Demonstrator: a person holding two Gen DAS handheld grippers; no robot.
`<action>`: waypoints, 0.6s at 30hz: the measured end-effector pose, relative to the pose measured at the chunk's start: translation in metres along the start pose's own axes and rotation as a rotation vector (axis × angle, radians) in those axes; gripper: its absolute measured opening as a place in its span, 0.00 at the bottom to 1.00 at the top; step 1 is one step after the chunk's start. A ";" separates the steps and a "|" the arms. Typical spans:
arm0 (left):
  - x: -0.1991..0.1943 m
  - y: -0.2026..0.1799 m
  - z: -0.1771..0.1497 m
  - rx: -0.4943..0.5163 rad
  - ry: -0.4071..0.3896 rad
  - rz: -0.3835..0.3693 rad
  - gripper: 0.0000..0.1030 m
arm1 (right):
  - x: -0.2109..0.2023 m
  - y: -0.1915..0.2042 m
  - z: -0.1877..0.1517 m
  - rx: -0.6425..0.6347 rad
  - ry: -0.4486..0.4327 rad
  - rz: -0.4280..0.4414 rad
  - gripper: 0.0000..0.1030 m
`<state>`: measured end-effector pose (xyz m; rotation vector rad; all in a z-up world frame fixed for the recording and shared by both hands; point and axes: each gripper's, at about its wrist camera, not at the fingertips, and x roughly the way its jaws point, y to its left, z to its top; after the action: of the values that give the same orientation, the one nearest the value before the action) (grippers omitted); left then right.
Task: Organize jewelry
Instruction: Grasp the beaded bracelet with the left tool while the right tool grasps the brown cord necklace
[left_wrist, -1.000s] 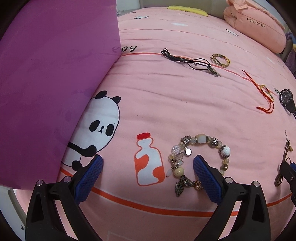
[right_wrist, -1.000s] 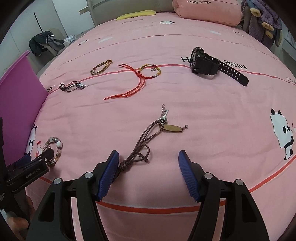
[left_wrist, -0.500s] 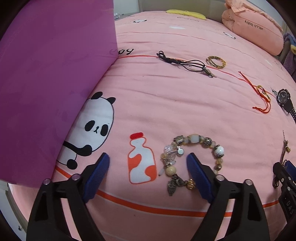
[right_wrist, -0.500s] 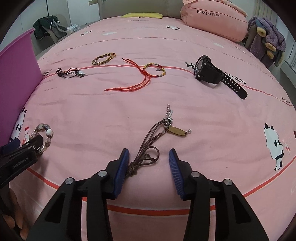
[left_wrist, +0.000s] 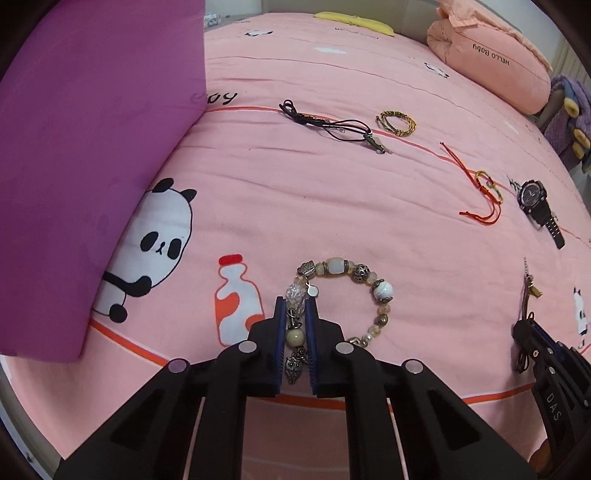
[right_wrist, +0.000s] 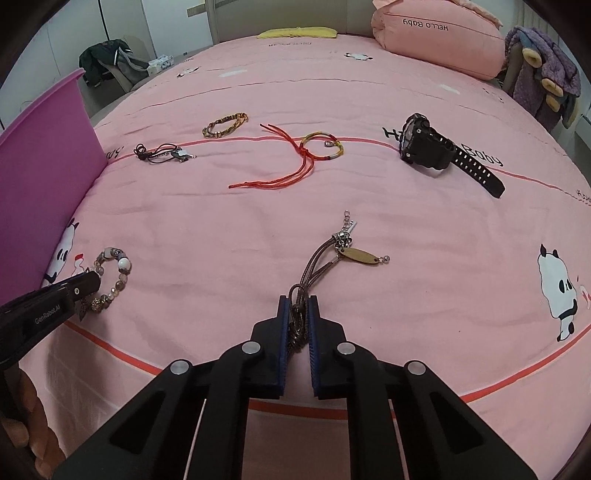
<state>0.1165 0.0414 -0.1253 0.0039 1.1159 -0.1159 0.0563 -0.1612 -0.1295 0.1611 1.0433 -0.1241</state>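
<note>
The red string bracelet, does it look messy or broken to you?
Messy, not visibly broken. The red string bracelet lies with its loose ends sprawled across the pink bedspread, away from its small loop. Nothing else stands out.

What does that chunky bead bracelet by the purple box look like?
The bead bracelet is a loop of mixed beads: milky white, clear faceted, cream and dark metal, with a small owl charm. It lies flat on the pink bedspread. The left gripper is clamped on its near side, pinching a cream bead.
</note>
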 end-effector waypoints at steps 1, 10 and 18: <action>-0.002 0.000 0.000 -0.003 0.001 -0.009 0.10 | -0.003 -0.001 -0.001 0.003 -0.003 0.007 0.09; -0.043 0.001 -0.001 -0.003 -0.026 -0.088 0.10 | -0.041 -0.002 0.000 -0.002 -0.041 0.061 0.09; -0.090 0.002 0.008 0.009 -0.085 -0.101 0.10 | -0.085 0.009 0.013 -0.019 -0.119 0.107 0.09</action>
<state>0.0848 0.0515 -0.0411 -0.0494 1.0310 -0.2098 0.0267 -0.1524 -0.0490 0.1897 0.9150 -0.0260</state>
